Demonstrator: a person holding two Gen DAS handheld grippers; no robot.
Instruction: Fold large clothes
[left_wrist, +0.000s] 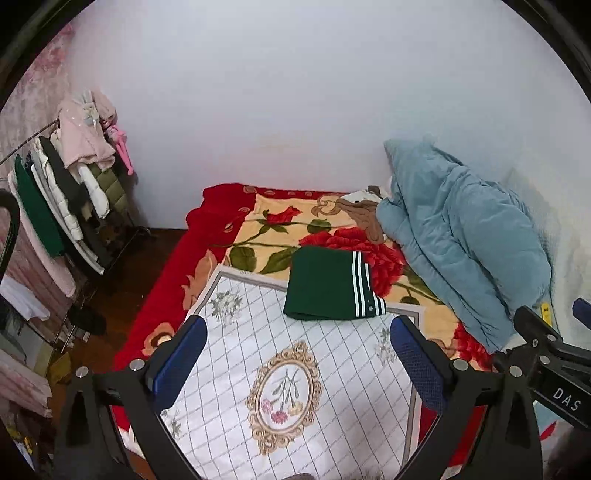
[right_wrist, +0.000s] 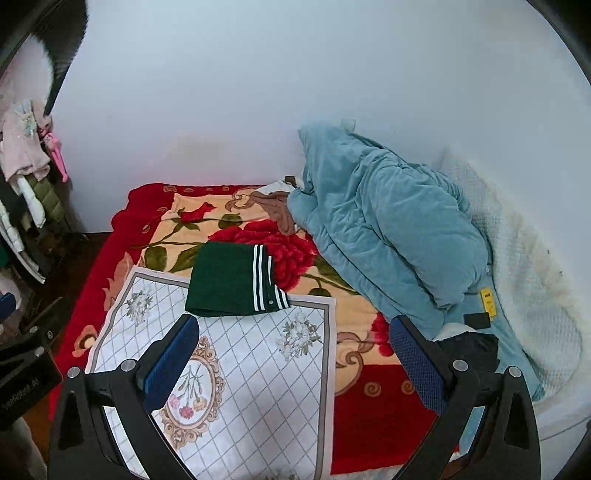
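A dark green garment with white stripes (left_wrist: 330, 284) lies folded into a compact rectangle at the far edge of a white checked cloth (left_wrist: 295, 373) on the bed. It also shows in the right wrist view (right_wrist: 231, 282). My left gripper (left_wrist: 299, 362) is open and empty, held above the white cloth, short of the garment. My right gripper (right_wrist: 293, 360) is open and empty, held above the cloth's right edge (right_wrist: 325, 369). The right gripper's body shows at the right of the left wrist view (left_wrist: 554, 354).
The bed carries a red rose blanket (left_wrist: 229, 229). A bunched blue quilt (right_wrist: 388, 229) lies along the wall at the right, with a white knit blanket (right_wrist: 524, 280) behind it. A clothes rack (left_wrist: 66, 192) with several hanging garments stands at the left, beside the dark floor (left_wrist: 140, 266).
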